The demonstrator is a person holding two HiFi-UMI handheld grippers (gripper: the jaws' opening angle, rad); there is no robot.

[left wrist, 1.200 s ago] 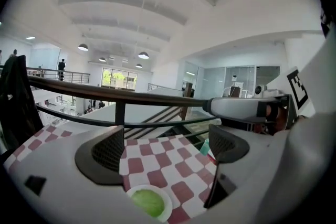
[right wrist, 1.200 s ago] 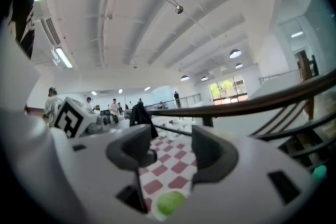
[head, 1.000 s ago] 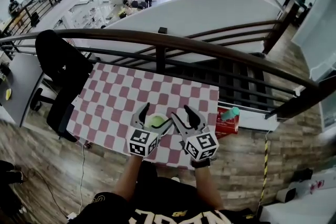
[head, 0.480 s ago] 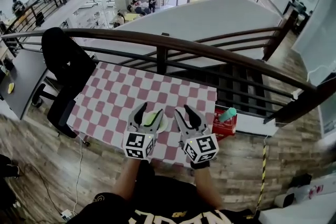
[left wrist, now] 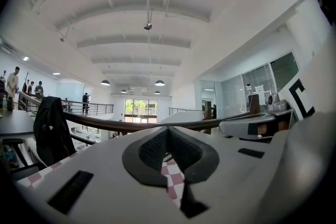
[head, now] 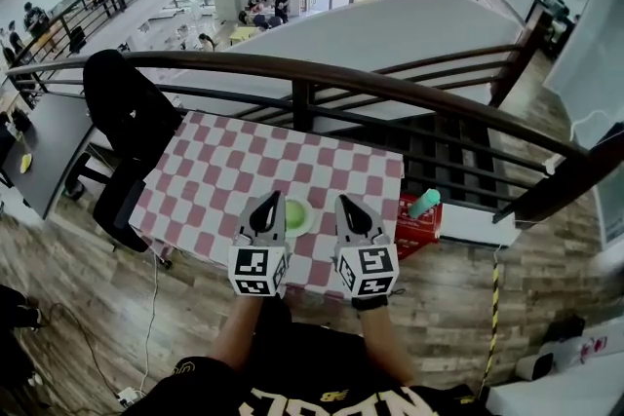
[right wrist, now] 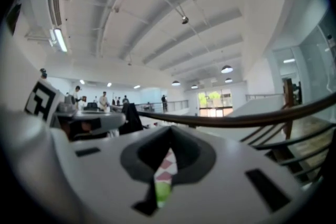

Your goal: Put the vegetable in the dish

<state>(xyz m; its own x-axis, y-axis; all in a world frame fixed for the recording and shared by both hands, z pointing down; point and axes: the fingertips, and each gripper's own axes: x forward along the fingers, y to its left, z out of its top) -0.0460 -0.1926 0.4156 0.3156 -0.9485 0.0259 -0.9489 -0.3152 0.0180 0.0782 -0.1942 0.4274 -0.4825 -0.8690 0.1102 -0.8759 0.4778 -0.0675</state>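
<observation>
A pale dish [head: 300,221] lies on the red-and-white checked table [head: 224,170] near its front edge, with a round green vegetable [head: 295,210] in it. My left gripper [head: 268,204] hangs just left of the dish, jaws shut on nothing. On the dish's right, my right gripper [head: 348,207] is also shut and empty. In the left gripper view the left gripper [left wrist: 167,132] shows closed jaws with only a slit of tablecloth between them. The right gripper [right wrist: 168,137] in its own view is closed too, with a green sliver in the slit.
A red box [head: 421,231] with a teal-capped thing on it sits off the table's right side. A black chair with a jacket [head: 125,124] stands at the table's left. A dark wooden railing [head: 302,78] runs behind the table, with a drop beyond it.
Both grippers have gone from wide open to shut. They have drawn back from the dish, which now shows uncovered between them with the vegetable in it.
</observation>
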